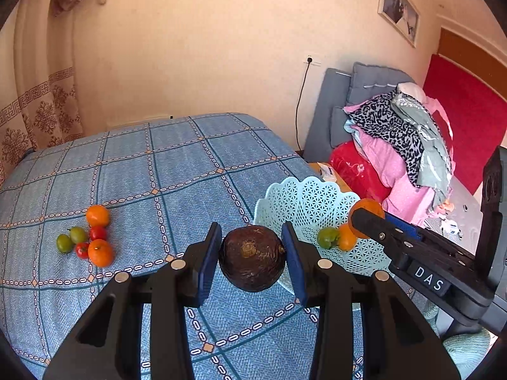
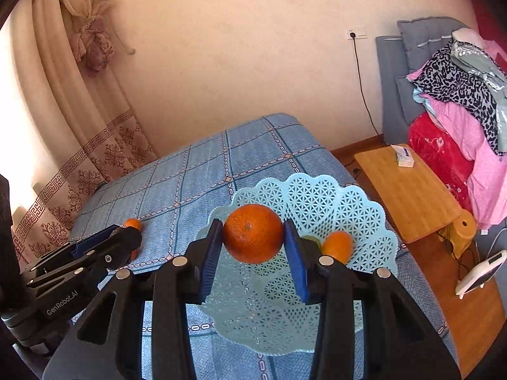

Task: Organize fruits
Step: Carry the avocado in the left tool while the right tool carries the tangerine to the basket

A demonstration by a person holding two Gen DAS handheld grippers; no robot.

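The left gripper [image 1: 252,258] is clamped on a dark brown round fruit [image 1: 252,258] above the blue checked bedspread [image 1: 158,171], and the right gripper [image 2: 252,237] is clamped on an orange [image 2: 252,237] over the pale blue lattice basket [image 2: 364,221]. The basket already holds a small orange [image 1: 346,237] and a green fruit [image 1: 328,237]. Farther left, the loose cluster [image 1: 87,237] of oranges, green fruits and red tomatoes still lies on the spread, so I judge the job under half done.

Warm daylight fills both views, strongest at the left edge of the right wrist view, where the curtain [image 2: 54,101] washes out to white. Shadows are soft. Fisheye bending curves the wall [image 1: 196,47] and frame edges, with black corners. Focus is fairly sharp throughout.
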